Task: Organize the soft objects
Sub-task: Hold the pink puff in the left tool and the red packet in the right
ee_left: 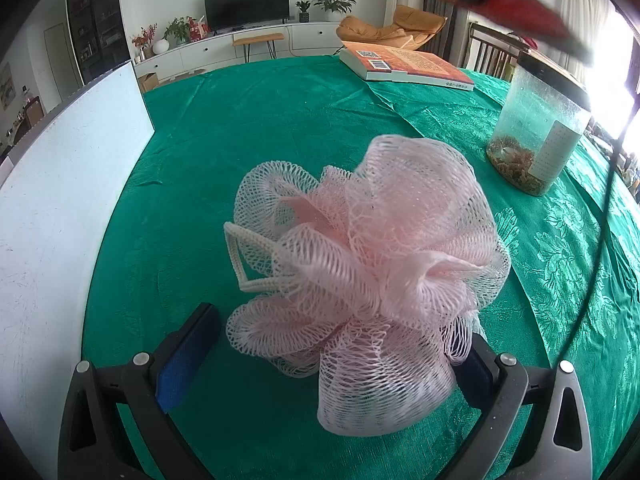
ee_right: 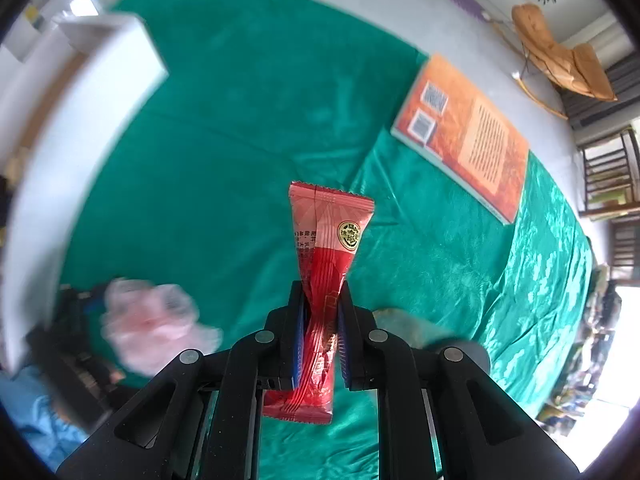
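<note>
A pink mesh bath loofah (ee_left: 384, 248) lies on the green tablecloth (ee_left: 192, 152), its white loop pointing left. My left gripper (ee_left: 332, 364) stands open around its near side. The left pad (ee_left: 184, 364) is clear of the mesh and the right pad (ee_left: 476, 376) is partly hidden behind it. In the right wrist view my right gripper (ee_right: 322, 312) is shut on a red snack packet (ee_right: 328, 240), pinched at its middle and held above the cloth. The same packet (ee_left: 516, 4) shows blurred at the top right of the left wrist view. The loofah (ee_right: 148, 320) is a blur at lower left.
A tall white box (ee_left: 60, 200) stands along the table's left side. An orange book (ee_left: 408, 64) lies at the far edge. A clear jar (ee_left: 536, 132) with a dark lid stands at the right. A blue sleeve (ee_right: 40, 412) shows at lower left.
</note>
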Demonstrator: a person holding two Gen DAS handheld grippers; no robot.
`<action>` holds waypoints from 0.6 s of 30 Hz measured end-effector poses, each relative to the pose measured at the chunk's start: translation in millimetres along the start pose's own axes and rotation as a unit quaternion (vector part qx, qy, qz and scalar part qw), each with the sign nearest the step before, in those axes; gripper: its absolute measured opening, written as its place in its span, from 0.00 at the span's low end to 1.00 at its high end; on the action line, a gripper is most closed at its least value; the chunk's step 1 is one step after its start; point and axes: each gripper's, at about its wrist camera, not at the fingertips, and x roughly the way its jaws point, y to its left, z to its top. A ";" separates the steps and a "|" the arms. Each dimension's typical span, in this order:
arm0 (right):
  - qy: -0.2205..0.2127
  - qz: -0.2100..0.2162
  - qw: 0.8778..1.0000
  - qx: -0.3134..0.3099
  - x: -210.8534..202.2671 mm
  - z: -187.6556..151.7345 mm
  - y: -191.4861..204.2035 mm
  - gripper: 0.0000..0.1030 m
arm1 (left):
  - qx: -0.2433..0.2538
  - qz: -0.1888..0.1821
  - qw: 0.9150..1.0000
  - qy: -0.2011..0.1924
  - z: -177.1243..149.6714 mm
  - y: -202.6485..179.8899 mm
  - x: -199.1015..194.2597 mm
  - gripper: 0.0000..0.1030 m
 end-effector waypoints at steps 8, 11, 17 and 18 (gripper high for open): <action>-0.094 0.078 0.989 0.080 -84.1 -101.0 -29.7 0.15 | 0.000 0.001 1.000 0.000 -0.1 -0.2 -0.2 1.00; -0.095 0.058 0.986 0.123 -70.3 -140.5 -57.3 0.15 | -0.001 0.001 1.000 0.000 -0.1 0.0 -0.3 1.00; -0.095 0.001 0.968 0.231 22.1 -170.2 -119.2 0.15 | -0.001 0.002 1.000 0.000 0.0 0.1 -0.5 1.00; -0.105 0.001 0.964 0.245 36.9 -170.2 -127.5 0.15 | -0.001 0.002 1.000 0.000 0.0 0.0 -0.5 1.00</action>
